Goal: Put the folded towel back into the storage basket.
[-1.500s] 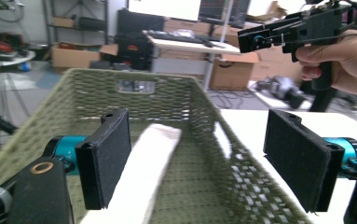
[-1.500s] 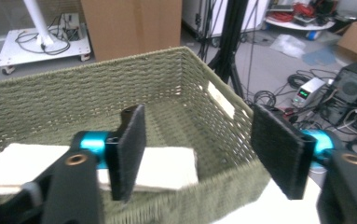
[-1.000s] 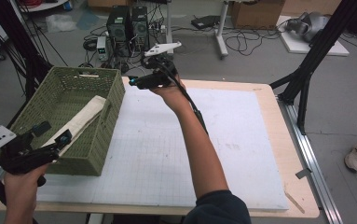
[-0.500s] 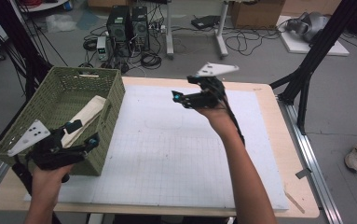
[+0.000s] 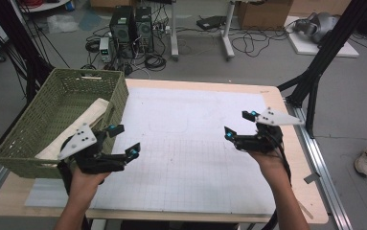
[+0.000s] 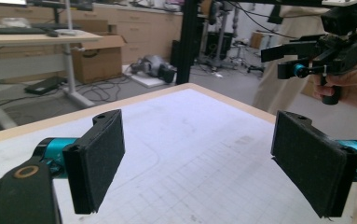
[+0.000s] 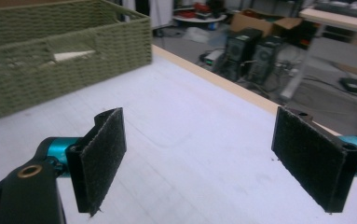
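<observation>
Left gripper point(image 5: 124, 140) jaws released beside basket point(image 5: 37, 139); right gripper point(image 5: 238, 124) jaws released, above mat point(image 5: 186, 158).

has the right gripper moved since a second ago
Yes. The right gripper was at the table's far edge, close to the green basket. It has come toward the person and toward the table's right edge, jaws open over the white mat.

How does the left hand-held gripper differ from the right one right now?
The left hand-held gripper hangs close beside the green woven basket; the right hand-held gripper hangs far from it, near the table's right edge. The left gripper's grey plate sits lower than the right's. Both are open, with nothing between the jaws, above the white gridded mat.
</observation>
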Available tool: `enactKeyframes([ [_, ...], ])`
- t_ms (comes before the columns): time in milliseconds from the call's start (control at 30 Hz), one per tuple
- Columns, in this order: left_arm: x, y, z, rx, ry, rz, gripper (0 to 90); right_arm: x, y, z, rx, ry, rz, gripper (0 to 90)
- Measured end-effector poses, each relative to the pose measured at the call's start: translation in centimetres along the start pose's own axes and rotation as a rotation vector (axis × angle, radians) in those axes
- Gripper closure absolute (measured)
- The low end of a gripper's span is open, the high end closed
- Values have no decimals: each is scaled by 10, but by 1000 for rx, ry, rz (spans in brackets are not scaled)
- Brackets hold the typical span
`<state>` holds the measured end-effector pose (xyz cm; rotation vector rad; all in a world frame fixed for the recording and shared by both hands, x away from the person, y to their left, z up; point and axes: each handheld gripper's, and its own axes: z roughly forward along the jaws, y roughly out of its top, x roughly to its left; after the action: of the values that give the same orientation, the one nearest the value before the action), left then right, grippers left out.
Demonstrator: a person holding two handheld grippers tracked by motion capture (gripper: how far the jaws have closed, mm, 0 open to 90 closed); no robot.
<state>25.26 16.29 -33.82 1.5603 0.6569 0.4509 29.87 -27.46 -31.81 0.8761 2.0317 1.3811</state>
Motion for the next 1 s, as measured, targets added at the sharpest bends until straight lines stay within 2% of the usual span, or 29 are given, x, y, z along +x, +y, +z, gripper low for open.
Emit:
enactKeyframes([
  [133, -7, -10, 15, 32, -35, 19, 181, 4, -24, -22, -14, -58, 14, 163],
  [233, -11, -18, 24, 64, -58, 9, 181, 8, -42, -33, 0, -92, 19, 163],
  [367, -15, -29, 32, 79, -60, 19, 181, 11, -58, -42, 4, -115, 42, 163],
  [400, -15, -31, 33, 82, -59, 21, 181, 12, -62, -44, 10, -115, 62, 163],
  [567, -17, -44, 39, 89, -64, 20, 179, 15, -77, -47, 22, -123, 67, 163],
  [733, -19, -57, 44, 102, -68, 22, 180, 17, -94, -47, 19, -138, 102, 163],
  [800, -21, -60, 45, 117, -71, 35, 180, 17, -103, -47, 24, -139, 108, 163],
  [900, -23, -63, 46, 121, -72, 43, 181, 16, -106, -43, 62, -144, 101, 163],
  [1000, -23, -64, 47, 128, -65, 46, 181, 17, -104, -43, 60, -147, 89, 163],
])
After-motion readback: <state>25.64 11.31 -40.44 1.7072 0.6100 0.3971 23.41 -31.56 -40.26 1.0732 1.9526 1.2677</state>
